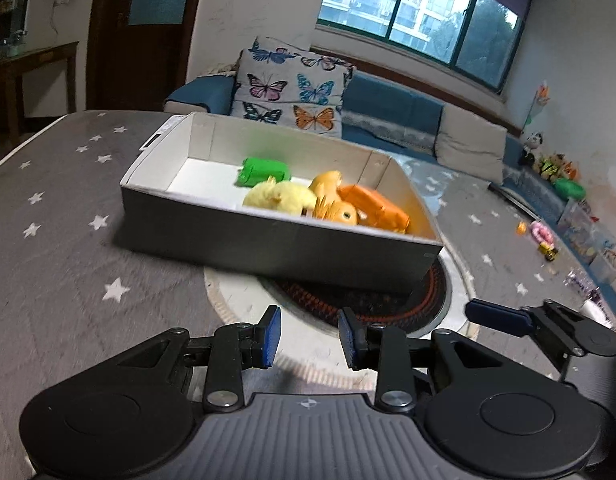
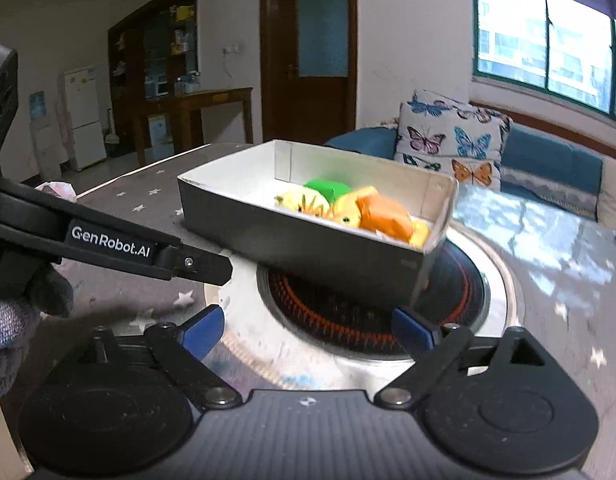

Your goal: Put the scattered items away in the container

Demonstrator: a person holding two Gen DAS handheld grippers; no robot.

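Note:
A grey cardboard box (image 1: 267,240) with a white inside stands on the table, partly over a round burner. It holds a green toy (image 1: 263,170), a yellow plush chick (image 1: 279,197), an orange-yellow toy (image 1: 334,200) and an orange packet (image 1: 374,208). The box also shows in the right wrist view (image 2: 308,236) with the same toys (image 2: 384,216). My left gripper (image 1: 310,340) is open and empty, a little in front of the box. My right gripper (image 2: 308,330) is wide open and empty, just before the box's near corner. Its finger (image 1: 500,316) shows at the left view's right.
The table (image 1: 67,240) has a grey star-patterned cloth and a round inset burner (image 2: 348,312). A crumpled pink-white item (image 2: 55,190) lies at the table's far left edge. A blue sofa with a butterfly cushion (image 1: 291,88) stands behind. Toys litter the floor (image 1: 548,240) at right.

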